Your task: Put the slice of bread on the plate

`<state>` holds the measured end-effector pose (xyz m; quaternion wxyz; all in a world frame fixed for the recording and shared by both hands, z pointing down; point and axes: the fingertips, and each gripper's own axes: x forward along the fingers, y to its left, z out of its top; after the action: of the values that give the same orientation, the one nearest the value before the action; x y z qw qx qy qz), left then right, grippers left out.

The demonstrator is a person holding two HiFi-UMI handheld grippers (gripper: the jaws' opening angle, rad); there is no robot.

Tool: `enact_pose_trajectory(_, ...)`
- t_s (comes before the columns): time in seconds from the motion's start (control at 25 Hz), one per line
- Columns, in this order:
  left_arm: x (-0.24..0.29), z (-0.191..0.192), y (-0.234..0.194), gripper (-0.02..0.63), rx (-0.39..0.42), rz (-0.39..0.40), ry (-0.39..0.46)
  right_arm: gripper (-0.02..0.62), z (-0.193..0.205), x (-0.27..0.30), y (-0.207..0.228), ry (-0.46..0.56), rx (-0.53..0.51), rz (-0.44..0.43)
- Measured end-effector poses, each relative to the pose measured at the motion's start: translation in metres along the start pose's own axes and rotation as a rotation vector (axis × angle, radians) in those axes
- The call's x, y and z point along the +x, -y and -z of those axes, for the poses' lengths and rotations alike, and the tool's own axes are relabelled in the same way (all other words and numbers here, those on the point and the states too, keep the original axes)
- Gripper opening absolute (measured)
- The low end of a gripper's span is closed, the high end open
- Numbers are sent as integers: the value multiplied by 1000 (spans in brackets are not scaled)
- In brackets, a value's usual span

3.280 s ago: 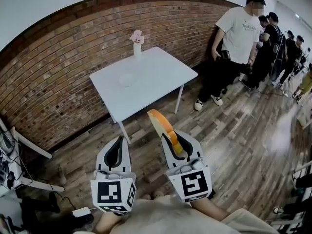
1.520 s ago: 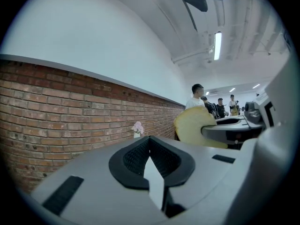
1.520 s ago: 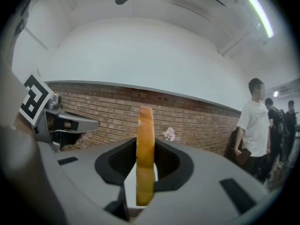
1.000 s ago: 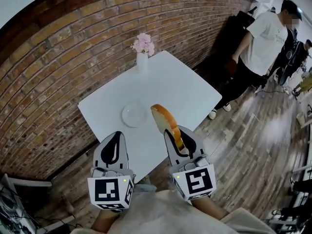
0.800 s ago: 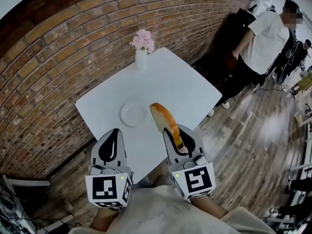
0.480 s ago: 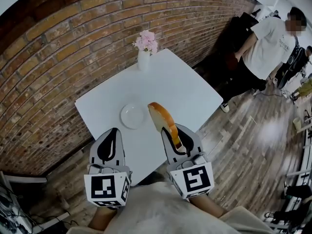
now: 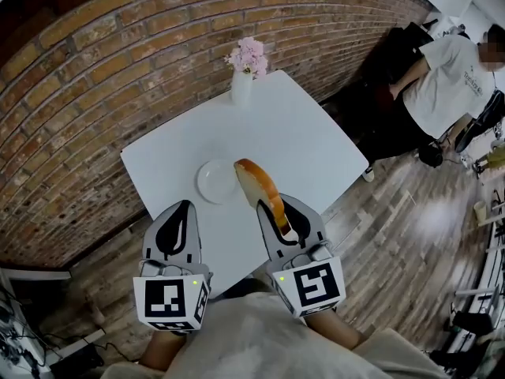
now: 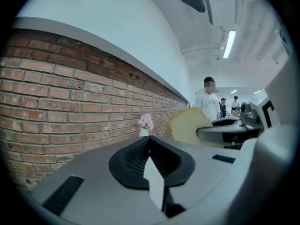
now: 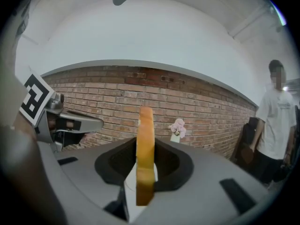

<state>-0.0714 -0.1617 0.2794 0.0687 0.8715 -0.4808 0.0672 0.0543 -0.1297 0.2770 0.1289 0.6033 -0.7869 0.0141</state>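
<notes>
A slice of bread (image 7: 256,186) with a golden crust stands on edge, with my right gripper (image 7: 278,214) shut on its lower part. It hangs over the near part of the white table (image 7: 308,144), just right of the small white plate (image 7: 215,181), which has nothing on it. In the right gripper view the bread (image 9: 145,144) rises upright between the jaws. My left gripper (image 7: 181,212) is shut and holds nothing, above the table's near edge and in front of the plate. From the left gripper view the bread (image 8: 189,125) shows at the right.
A white vase of pink flowers (image 7: 244,77) stands at the table's far edge against the brick wall (image 7: 118,69). A person in a white shirt (image 7: 456,81) stands to the right on the wooden floor (image 7: 410,235). Cables lie on the floor at the lower left.
Both grippers have come forward over the table's near edge, and the table and plate now lie closer. The bread stays clamped in the right gripper. The person on the right has shifted further right.
</notes>
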Motion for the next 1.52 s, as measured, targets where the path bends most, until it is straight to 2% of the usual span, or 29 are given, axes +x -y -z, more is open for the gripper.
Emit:
enact_pose_trajectory(0.44, 18, 19, -5, 9, 22, -19, -61, 97, 34, 40, -1, -79, 38, -61)
enact_pose_trajectory(0.56, 23, 26, -5, 9, 20, -23, -87, 97, 43, 51, -2, -64, 46, -85)
enact_pose_trajectory(1.08, 53, 56, -23, 9, 28, -52, -177, 96, 88, 117, -6, -112, 87, -170)
enact_pose_trajectory(1.52, 74, 78, -28, 9, 19, -63, -234, 95, 132, 150, -21, -207, 152, -270)
